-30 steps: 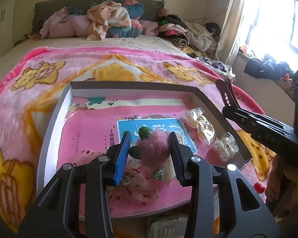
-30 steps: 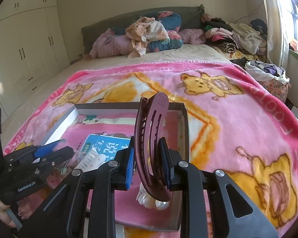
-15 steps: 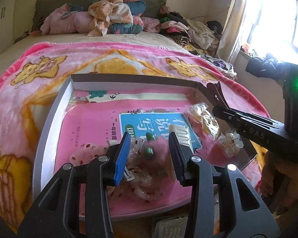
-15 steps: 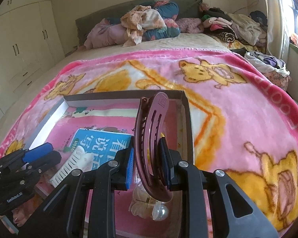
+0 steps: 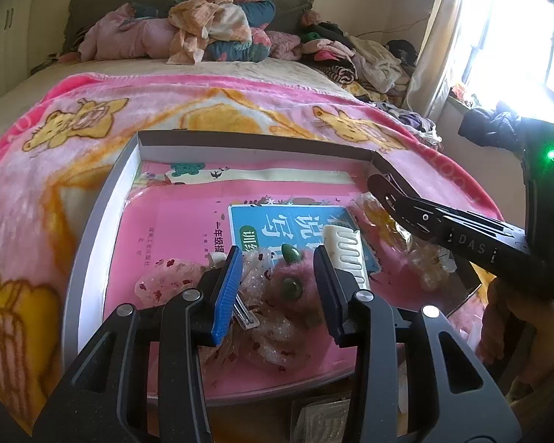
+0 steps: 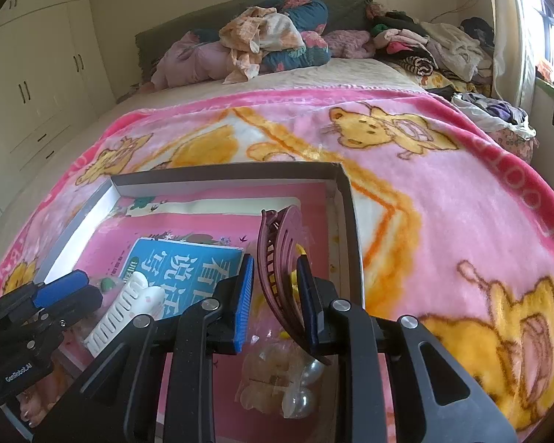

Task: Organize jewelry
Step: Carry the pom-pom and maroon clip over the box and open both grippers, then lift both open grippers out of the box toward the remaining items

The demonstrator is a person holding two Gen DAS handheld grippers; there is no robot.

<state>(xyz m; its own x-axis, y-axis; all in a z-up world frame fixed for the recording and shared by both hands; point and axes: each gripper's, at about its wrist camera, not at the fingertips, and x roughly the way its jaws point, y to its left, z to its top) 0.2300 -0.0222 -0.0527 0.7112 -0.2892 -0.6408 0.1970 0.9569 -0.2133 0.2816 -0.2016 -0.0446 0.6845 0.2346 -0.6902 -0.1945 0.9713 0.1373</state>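
**Claw clip held over the box's right side, ready to be set down**

The right gripper point(image 6: 275, 301) was closed on a maroon claw clip point(image 6: 280, 258), its jaws nearly together with the clip pinched between the pads. The clip stood upright, its long curved axis running up and away from the gripper, teeth toward the far wall of the shallow cardboard box point(image 6: 345, 199) on the bed. It hung over the box's right-hand side, just inside the right wall. Directly below and a little nearer the camera lay a clear bag of pearl hair ties point(image 6: 288, 380), and to the left a white comb clip point(image 6: 125, 310) rested on the blue-and-pink booklet point(image 6: 188, 262) lining the box floor.

The left gripper point(image 5: 277, 288) stood part open over the near left of the box, with a pink fuzzy hair tie with green beads point(image 5: 288, 280) between its pads; whether the pads pressed on it could not be told. Glittery pink hair pieces point(image 5: 273, 336) lay under it.

The right hand was the one placed for the clip's release. Judging from this, the drop point lay straight down and slightly forward, in the strip between the comb clip and the box's right wall. The pearl bag crowded that spot, so the clip would likely land on or against it.
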